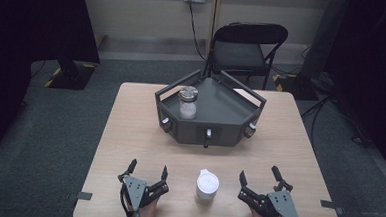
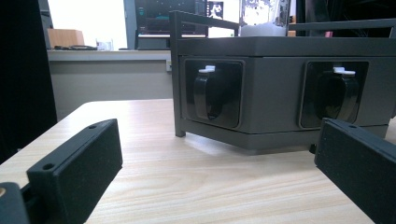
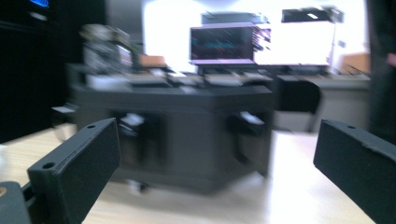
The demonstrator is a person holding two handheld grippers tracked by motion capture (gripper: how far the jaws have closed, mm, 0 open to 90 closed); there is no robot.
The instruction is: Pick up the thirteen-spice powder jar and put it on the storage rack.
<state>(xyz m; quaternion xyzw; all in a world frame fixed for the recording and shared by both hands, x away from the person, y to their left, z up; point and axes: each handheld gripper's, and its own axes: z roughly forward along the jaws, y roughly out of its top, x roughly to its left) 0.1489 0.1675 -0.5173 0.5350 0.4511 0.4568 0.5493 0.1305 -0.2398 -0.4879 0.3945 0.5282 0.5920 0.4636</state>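
High view: light wooden table on grey carpet, black folding chair beyond the far edge, dark curtains at both sides. Left gripper and right gripper near the front edge, jaws of both spread wide, released, grasping nothing. Between the two, touching neither: small white lidded cup. Ahead of the jaws: dark grey angular metal tray with knobs along its front, bearing a glass jar with a metal lid. Left gripper view: tray front straight ahead past the open jaws. Right gripper view: blurred.
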